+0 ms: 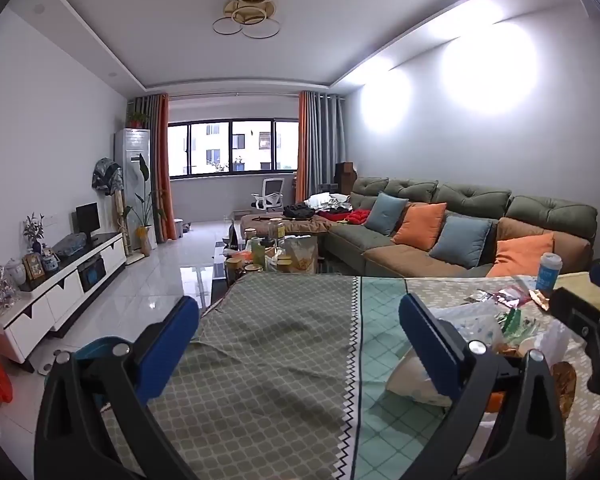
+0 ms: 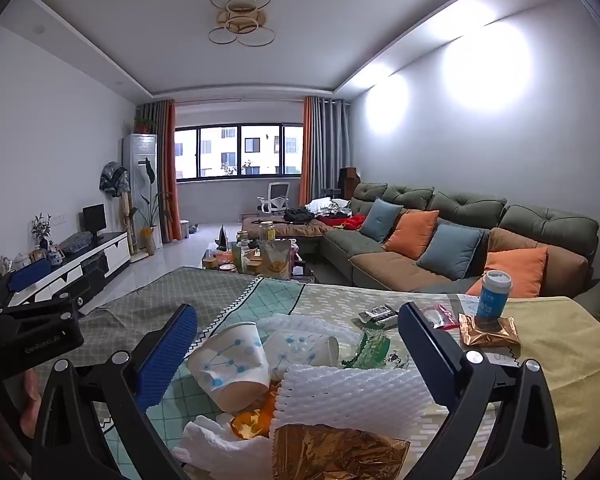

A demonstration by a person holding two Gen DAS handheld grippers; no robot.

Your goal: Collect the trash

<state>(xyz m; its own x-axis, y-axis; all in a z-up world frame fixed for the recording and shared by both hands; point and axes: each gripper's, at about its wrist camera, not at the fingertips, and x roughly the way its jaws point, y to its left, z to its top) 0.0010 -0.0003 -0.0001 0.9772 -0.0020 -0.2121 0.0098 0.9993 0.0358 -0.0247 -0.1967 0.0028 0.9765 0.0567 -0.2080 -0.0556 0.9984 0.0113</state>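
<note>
Nearest, right hand-held gripper [image 2: 298, 344] spread wide, grasping nothing, poised over heaped trash on the cloth-covered worktop [image 2: 548, 344]: white foam netting [image 2: 352, 396], gold foil wrapper [image 2: 336, 454], tipped paper cup [image 2: 232, 360]. Left hand-held gripper [image 1: 300, 324] likewise released, over bare cloth. Upright blue bottle [image 2: 494, 294] beyond.

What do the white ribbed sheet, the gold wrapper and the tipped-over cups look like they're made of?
White ribbed sheet: likely soft foam netting, matte, ridged. Gold wrapper: probably metallised foil, shiny and crinkled. Cups: seemingly paper, matte white with a blue print.
</note>
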